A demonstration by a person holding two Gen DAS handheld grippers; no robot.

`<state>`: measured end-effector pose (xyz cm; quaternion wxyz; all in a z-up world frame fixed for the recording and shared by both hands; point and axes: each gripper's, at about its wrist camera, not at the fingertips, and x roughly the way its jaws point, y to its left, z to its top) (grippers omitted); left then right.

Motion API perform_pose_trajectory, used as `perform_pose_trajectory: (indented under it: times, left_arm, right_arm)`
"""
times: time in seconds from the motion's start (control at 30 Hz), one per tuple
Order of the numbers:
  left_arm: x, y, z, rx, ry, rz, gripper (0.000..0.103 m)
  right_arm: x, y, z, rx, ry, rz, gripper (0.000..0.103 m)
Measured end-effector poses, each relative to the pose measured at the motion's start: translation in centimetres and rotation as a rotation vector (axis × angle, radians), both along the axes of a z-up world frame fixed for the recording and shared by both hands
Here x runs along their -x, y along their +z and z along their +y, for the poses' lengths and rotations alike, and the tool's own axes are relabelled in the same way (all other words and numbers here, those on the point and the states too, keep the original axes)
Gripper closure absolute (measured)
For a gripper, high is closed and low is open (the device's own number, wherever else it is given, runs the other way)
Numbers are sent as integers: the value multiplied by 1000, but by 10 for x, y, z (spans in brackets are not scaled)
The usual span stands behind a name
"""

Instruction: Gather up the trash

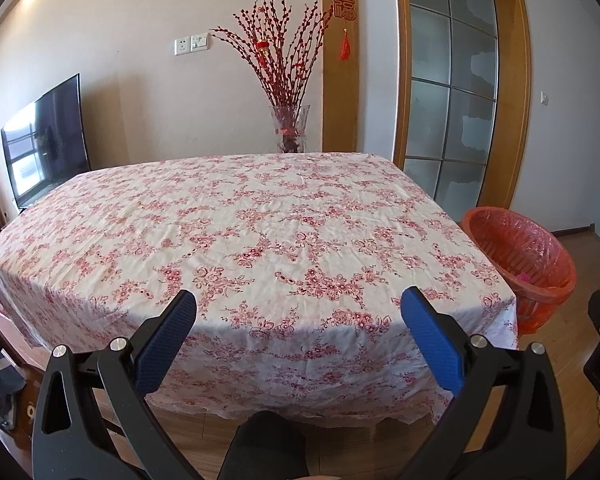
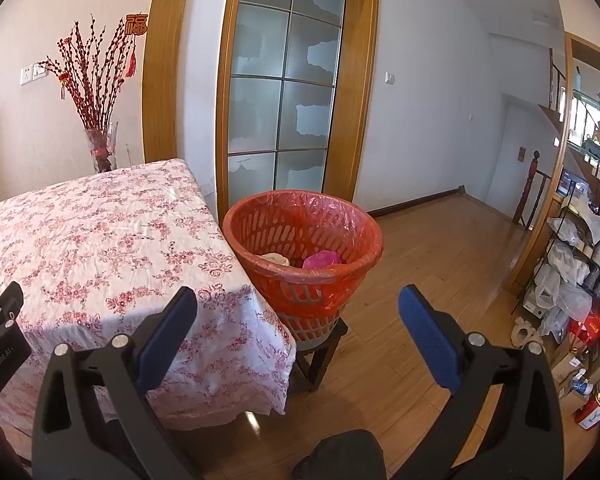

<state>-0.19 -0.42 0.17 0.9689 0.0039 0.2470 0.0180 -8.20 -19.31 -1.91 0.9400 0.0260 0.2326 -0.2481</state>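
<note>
Left gripper (image 1: pixel 298 304) and right gripper (image 2: pixel 298 304): both spread wide, holding nothing, near the worktop's (image 1: pixel 260 216) front edge. The left one's casing reads "GenRobot.AI". Orange-lined basket (image 2: pixel 360 236), on a stool right of the worktop, contains pink trash (image 2: pixel 322 259) and pale trash (image 2: pixel 275 258). Far wall: red "福" pendant (image 1: pixel 344 10).

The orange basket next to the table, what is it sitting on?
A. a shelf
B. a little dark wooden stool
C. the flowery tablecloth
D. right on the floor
B: in the right wrist view the orange basket stands on a small dark wooden stool, beside the table's corner, raised off the floor.
</note>
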Motion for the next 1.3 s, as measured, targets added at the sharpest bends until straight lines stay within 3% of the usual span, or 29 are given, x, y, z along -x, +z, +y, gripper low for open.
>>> perform_pose_trajectory:
  times: [0.47, 1.3]
  left_arm:
    - [7, 8, 3, 24, -17, -54, 2]
    - [6, 7, 5, 32, -28, -50, 2]
  right_arm:
    - [1, 0, 2, 1, 2, -3, 4]
    - [2, 0, 2, 0, 3, -1, 4]
